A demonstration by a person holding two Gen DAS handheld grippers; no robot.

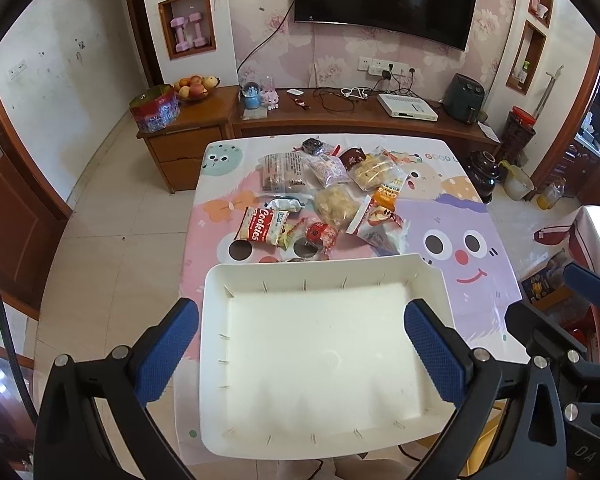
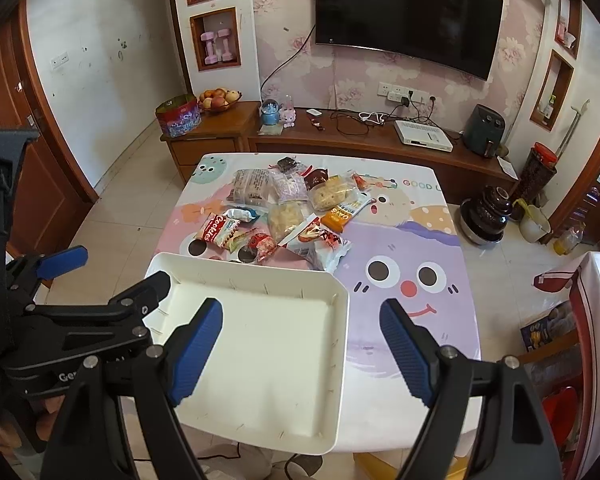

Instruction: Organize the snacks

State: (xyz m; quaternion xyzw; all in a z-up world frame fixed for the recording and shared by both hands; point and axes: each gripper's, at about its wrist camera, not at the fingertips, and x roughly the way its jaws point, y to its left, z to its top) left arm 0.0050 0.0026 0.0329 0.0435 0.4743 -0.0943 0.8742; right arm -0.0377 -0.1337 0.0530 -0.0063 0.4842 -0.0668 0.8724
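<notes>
An empty white tray [image 1: 216, 320] [image 2: 340, 320] lies at the near edge of the table. Beyond it sits a heap of snack packets: a red Cookies pack [image 1: 260, 226] [image 2: 214, 229], a clear bag of yellow snacks [image 1: 336, 204] [image 2: 286, 218], an orange packet [image 1: 388, 194] [image 2: 338, 216], a grey wrapped bag [image 1: 282, 170] [image 2: 250, 186] and others. My left gripper [image 1: 300, 352] hovers open above the tray, nothing between its blue pads. My right gripper [image 2: 302, 348] is open over the tray's right rim. The left gripper [image 2: 112, 292] also shows at the left of the right wrist view.
The table wears a cartoon-print cloth [image 1: 460, 248] [image 2: 400, 272]. Behind it runs a wooden TV cabinet [image 1: 340, 118] with cables, a white box and a fruit bowl [image 1: 196, 86]. A dark pot [image 2: 486, 216] stands on the tiled floor to the right.
</notes>
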